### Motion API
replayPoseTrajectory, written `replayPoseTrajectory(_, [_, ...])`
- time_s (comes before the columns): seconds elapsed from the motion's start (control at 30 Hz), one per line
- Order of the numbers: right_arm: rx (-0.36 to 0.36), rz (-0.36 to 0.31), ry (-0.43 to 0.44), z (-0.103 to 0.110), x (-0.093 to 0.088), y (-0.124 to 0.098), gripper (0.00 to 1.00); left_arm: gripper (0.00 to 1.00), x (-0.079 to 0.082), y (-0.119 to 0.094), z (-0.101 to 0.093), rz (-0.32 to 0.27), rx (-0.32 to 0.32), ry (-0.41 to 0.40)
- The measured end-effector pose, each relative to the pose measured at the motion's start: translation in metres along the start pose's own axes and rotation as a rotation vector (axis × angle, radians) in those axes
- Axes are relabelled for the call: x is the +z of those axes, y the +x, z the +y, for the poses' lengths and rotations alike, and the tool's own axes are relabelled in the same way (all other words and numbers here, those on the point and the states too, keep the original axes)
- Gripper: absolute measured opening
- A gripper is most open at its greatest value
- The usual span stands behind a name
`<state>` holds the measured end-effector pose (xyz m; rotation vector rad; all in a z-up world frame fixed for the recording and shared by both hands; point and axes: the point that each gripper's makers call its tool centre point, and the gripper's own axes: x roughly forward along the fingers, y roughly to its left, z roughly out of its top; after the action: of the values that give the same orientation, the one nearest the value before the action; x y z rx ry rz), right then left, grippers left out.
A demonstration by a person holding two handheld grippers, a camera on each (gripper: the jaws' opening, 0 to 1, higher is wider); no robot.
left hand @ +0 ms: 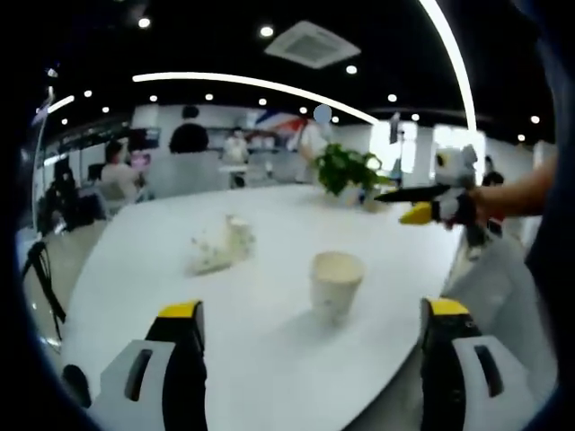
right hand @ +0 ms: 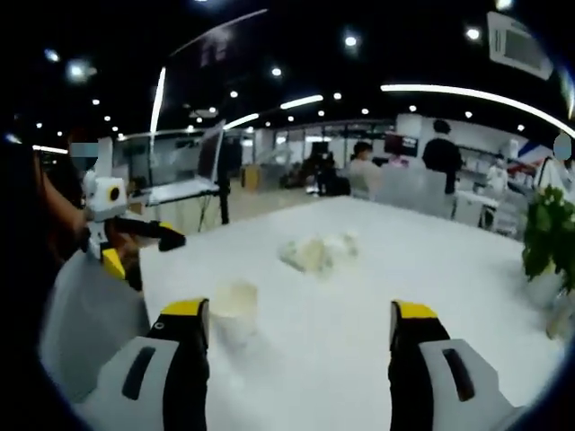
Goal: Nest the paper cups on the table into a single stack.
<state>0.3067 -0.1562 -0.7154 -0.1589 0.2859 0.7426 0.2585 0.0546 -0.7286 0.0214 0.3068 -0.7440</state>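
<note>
Both grippers' jaws spread, upright paper cup (left hand: pixel 336 281) near table (left hand: pixel 269 359) edge

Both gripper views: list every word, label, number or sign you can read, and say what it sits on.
No text can be read in either view.
Upright paper cup: plain, no print visible.
Crumpled cups lying on the table: too blurred to tell any marking.
Left gripper and right gripper: yellow tips, no lettering legible.
Background screens and wall graphics: too small and blurred to read.
</note>
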Motion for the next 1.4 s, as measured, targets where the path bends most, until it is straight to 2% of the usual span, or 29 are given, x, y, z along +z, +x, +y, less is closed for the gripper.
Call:
replayPoseTrajectory(0.1, [-0.025, 0.006, -0.002, 0.002, -0.010, -0.004, 0.84, 0.99, 0.001, -0.001, 0.002, -0.006, 0.004, -0.004])
replayPoseTrajectory(0.27, [-0.060, -0.012, 0.006, 0.002, -0.014, -0.007, 0.88, 0.99, 0.000, -0.002, 0.005, -0.014, 0.015, -0.007])
replayPoseTrajectory(0.33, [-0.075, -0.030, 0.050, 0.003, -0.012, -0.006, 0.88, 0.99, 0.001, -0.002, 0.005, -0.016, 0.016, -0.005])
replayPoseTrajectory(0.4, [-0.092, -0.083, 0.126, 0.006, -0.011, -0.005, 0.88, 0.99, 0.000, -0.002, 0.006, -0.016, 0.017, -0.006])
replayPoseTrajectory(0.47, [-0.086, -0.018, 0.051, 0.007, -0.022, -0.004, 0.87, 0.99, -0.001, -0.002, 0.007, -0.015, 0.017, -0.009])
replayPoseTrajectory(0.57, [-0.101, -0.053, 0.100, 0.000, -0.016, -0.006, 0.91, 0.99, -0.003, -0.002, 0.006, -0.004, 0.014, -0.006])
replayPoseTrajectory(0.7, [-0.102, -0.044, 0.143, -0.003, -0.022, -0.006, 0.94, 0.99, -0.005, -0.001, 0.006, 0.007, 0.014, -0.003])
replayPoseTrajectory(0.9, [-0.110, -0.043, 0.140, -0.003, -0.023, -0.006, 0.97, 0.99, -0.008, -0.001, 0.010, 0.011, 0.019, -0.006])
replayPoseTrajectory(0.97, [-0.115, -0.051, 0.119, -0.004, -0.021, -0.006, 0.99, 0.99, -0.013, 0.000, 0.017, 0.033, 0.026, 0.000])
replayPoseTrajectory(1.0, [-0.117, -0.082, 0.111, -0.004, -0.016, -0.007, 1.00, 0.99, -0.015, 0.002, 0.022, 0.047, 0.027, 0.010])
replayPoseTrajectory(1.07, [-0.117, -0.079, 0.111, -0.004, -0.016, -0.008, 1.00, 0.99, -0.017, 0.005, 0.026, 0.057, 0.020, 0.020])
replayPoseTrajectory(1.13, [-0.117, -0.053, 0.114, -0.004, -0.021, -0.008, 1.00, 0.99, -0.022, 0.009, 0.030, 0.104, 0.006, 0.062])
replayPoseTrajectory(1.4, [-0.131, -0.054, 0.112, -0.008, -0.021, -0.008, 1.00, 0.99, -0.004, 0.029, 0.059, 0.166, -0.035, 0.166])
